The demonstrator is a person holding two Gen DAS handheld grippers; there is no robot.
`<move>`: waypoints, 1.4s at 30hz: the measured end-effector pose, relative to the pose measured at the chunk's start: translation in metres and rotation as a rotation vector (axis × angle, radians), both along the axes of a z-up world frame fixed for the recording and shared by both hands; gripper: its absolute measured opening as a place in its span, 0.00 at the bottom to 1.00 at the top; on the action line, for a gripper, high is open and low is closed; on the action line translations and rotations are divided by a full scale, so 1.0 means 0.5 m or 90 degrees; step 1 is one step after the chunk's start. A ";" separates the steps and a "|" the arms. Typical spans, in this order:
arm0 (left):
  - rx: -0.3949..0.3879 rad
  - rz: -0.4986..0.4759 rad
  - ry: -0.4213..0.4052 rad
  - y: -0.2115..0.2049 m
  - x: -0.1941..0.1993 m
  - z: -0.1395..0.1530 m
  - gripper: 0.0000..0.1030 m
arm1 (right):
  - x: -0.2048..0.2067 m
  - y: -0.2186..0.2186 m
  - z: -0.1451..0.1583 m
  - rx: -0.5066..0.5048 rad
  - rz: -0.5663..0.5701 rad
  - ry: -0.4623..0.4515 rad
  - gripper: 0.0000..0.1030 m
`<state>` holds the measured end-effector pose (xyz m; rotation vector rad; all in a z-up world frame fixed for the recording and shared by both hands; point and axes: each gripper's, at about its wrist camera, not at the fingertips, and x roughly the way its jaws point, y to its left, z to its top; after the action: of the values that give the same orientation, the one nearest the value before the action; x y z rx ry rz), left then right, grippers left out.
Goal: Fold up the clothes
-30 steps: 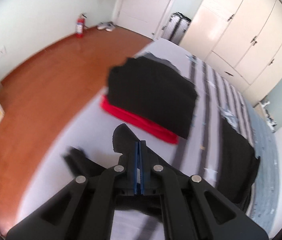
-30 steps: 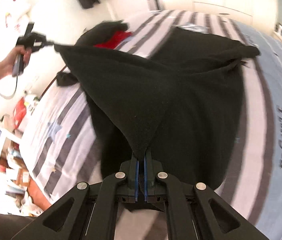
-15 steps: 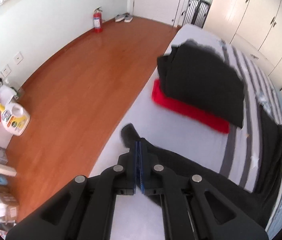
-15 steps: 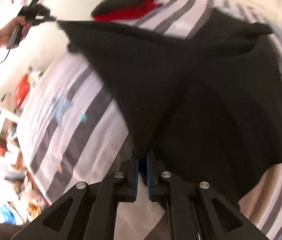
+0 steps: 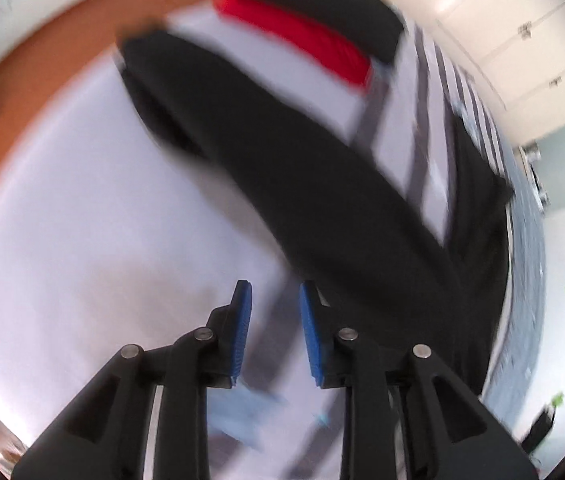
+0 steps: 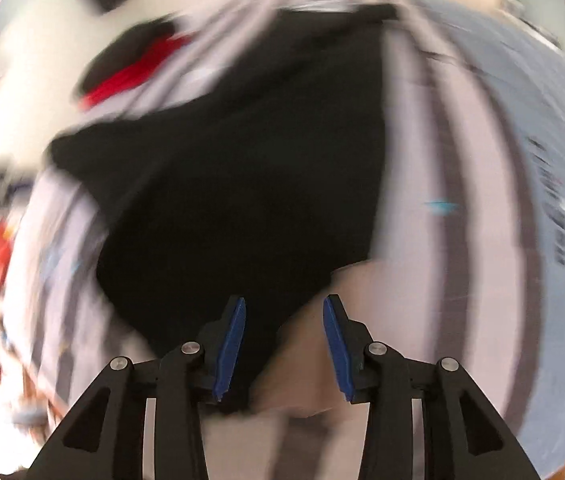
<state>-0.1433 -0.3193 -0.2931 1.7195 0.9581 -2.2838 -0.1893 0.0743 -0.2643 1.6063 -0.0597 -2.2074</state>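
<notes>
Both my jaws stand wide, holding nothing; the black garment (image 6: 242, 184) on the bed (image 5: 82, 220) looks soft and limp, best pinched at a corner.

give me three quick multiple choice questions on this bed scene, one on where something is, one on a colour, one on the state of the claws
1. Where does the black garment lie?
A. on the floor
B. spread on the striped bed
C. hung on a wardrobe door

2. What colour is the folded item under the folded black piece in the stack?
A. red
B. green
C. yellow

3. How do the left claw and right claw stand?
A. both clamped on cloth
B. only the left open
C. both open, holding nothing

Answers: 1 B, the cloth rests flat across the stripes; 2 A, a red layer shows below the black one; 3 C, a clear gap shows between each pair of blue pads.
</notes>
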 end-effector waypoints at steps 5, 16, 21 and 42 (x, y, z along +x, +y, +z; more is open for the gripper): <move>0.086 -0.042 -0.011 0.154 0.019 -0.056 0.31 | -0.071 0.081 -0.033 -0.033 -0.074 -0.039 0.36; 0.133 -0.182 0.010 0.381 0.062 -0.059 0.63 | -0.142 0.199 -0.098 -0.095 -0.153 -0.106 0.36; 0.121 -0.191 -0.032 0.425 0.044 -0.094 0.66 | -0.141 0.228 -0.107 -0.130 -0.151 -0.112 0.36; 0.090 -0.282 -0.013 0.516 0.126 -0.033 0.05 | -0.062 0.268 -0.055 -0.157 -0.102 -0.150 0.05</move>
<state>-0.0804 -0.0611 -0.3097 2.1992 0.8167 -2.4963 -0.2203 0.2084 -0.2918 1.7603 -0.5238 -2.0175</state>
